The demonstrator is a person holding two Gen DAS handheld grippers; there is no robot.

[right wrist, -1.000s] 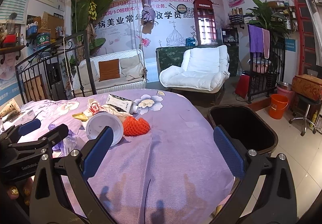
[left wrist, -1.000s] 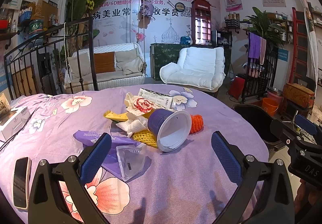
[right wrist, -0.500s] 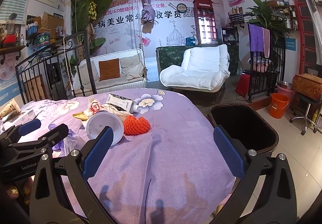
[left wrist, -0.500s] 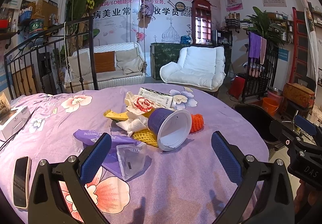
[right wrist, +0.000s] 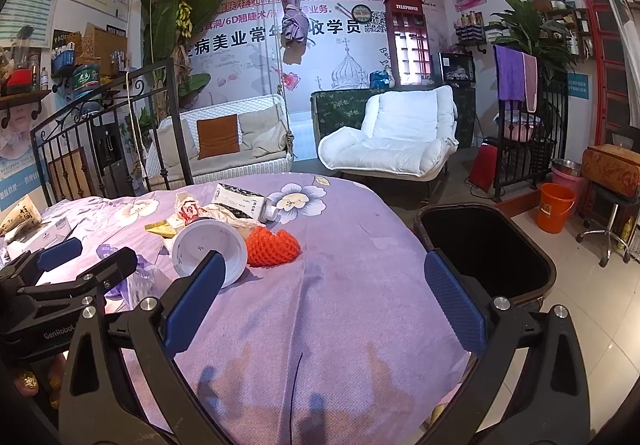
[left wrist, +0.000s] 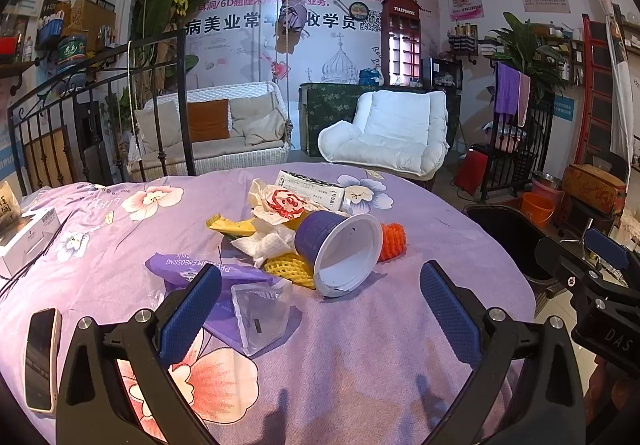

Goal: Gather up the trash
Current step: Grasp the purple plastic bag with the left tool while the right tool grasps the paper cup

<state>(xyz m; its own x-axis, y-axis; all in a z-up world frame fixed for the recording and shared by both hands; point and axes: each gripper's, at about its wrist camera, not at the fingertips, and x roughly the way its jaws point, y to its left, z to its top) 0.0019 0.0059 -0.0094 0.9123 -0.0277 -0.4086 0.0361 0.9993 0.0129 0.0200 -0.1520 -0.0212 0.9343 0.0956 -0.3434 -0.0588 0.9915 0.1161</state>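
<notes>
Almost nothing has moved over the last second: both grippers hang where they were above the near edge of the round table [left wrist: 472, 245] with its lilac flowered cloth, and the litter lies undisturbed. The left gripper [left wrist: 320, 309] has its blue-padded fingers spread wide and empty, and so does the right gripper [right wrist: 326, 293].

The trash sits in one heap toward the table's middle: a tipped purple paper cup with a white inside [left wrist: 340, 249], mouth toward the near edge, touching an orange foam fruit net [left wrist: 394, 241] on its right and a yellow foam net [left wrist: 290, 271] at its left. Crumpled white tissue [left wrist: 266, 243], a red-printed wrapper [left wrist: 286, 203] and a purple plastic pouch [left wrist: 212, 269] lie around it. The open black bin [right wrist: 486, 249] stands just beside the table's right edge.

Nothing is collected yet, it seems. A sensible start is the cup: close across its side wall, not the rim, gently, since thin paper crushes, then carry it right over the bin.
</notes>
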